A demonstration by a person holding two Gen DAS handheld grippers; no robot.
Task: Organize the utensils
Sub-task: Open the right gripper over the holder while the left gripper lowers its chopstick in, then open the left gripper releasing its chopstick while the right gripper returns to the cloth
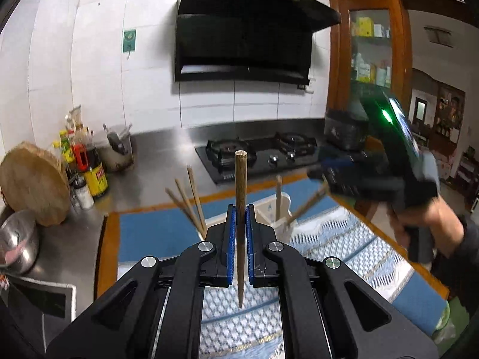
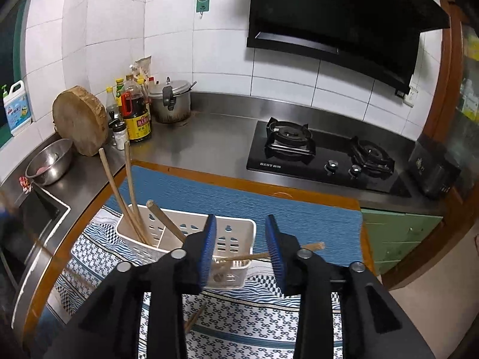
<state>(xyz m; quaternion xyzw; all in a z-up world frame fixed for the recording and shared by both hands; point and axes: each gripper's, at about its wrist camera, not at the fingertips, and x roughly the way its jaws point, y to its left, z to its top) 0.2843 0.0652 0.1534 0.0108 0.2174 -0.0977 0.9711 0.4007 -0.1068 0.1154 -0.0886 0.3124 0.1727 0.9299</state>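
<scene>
My left gripper [image 1: 239, 218] is shut on a wooden chopstick [image 1: 240, 185], which stands upright between the blue pads, thick end up. Beyond it a white utensil caddy [image 1: 281, 224] stands on the patterned cloth. In the right wrist view my right gripper [image 2: 241, 236] is open just above the caddy [image 2: 236, 233]. Another chopstick [image 2: 254, 257] rests in the caddy's near compartment and leans out over the right rim, untouched by the pads. Several chopsticks [image 2: 119, 191] lean in the left compartment. One loose chopstick [image 2: 194, 317] lies on the cloth under the gripper.
A blue mat [image 2: 299, 209] and patterned cloth [image 2: 257, 323] cover a wooden table. Behind it is a steel counter with a gas hob [image 2: 323, 155], sauce bottles [image 2: 136, 113], a pot [image 2: 170, 101], a round chopping block [image 2: 80, 119], a steel bowl [image 2: 49, 161] and a black box [image 2: 434, 170].
</scene>
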